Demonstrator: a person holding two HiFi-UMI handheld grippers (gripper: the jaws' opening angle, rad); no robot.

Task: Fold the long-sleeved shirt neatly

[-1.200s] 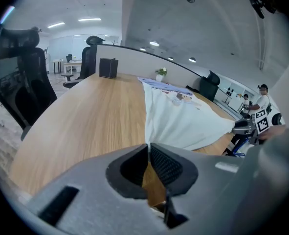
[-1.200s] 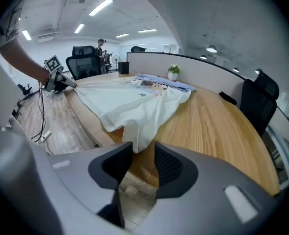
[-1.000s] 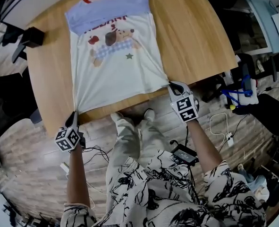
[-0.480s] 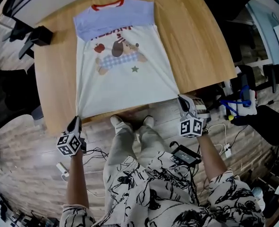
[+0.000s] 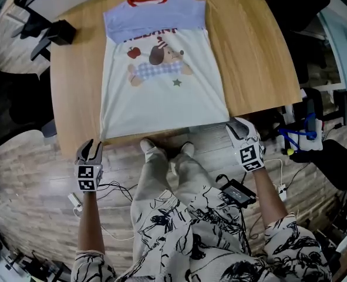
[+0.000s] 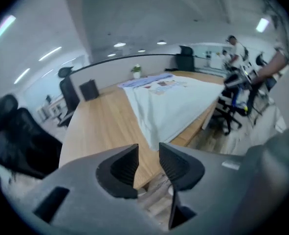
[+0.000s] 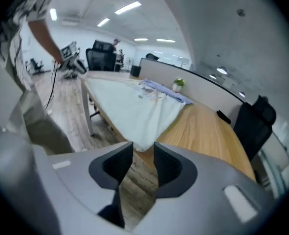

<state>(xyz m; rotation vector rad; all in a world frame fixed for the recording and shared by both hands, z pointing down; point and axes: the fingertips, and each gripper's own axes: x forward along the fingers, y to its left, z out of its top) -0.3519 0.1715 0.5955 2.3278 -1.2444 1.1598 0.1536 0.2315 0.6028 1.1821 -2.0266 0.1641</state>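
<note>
A white long-sleeved shirt (image 5: pixel 161 96) with a blue yoke, red collar and dog print lies flat on the wooden table (image 5: pixel 249 51), its hem at the near edge. My left gripper (image 5: pixel 91 150) hovers just off the hem's left corner. Its jaws have just been opening and nothing is between them. In the left gripper view the shirt (image 6: pixel 173 102) ends in a corner right beyond my left gripper (image 6: pixel 148 153). My right gripper (image 5: pixel 236 127) sits off the hem's right corner, its jaws also just opened and empty. The shirt (image 7: pixel 139 106) corner lies just past my right gripper (image 7: pixel 143 153).
A black box (image 5: pixel 59 31) sits on the table's far left corner and a small potted plant (image 6: pixel 136 71) at the far edge. Black office chairs (image 5: pixel 14 107) stand left of the table. Cables and a power adapter (image 5: pixel 238 192) lie on the floor by the person's legs (image 5: pixel 161 169).
Both grippers have let go of the hem corners and opened. They have drawn back slightly from the table edge. The hem, earlier stretched to points, now lies slack on the table.
</note>
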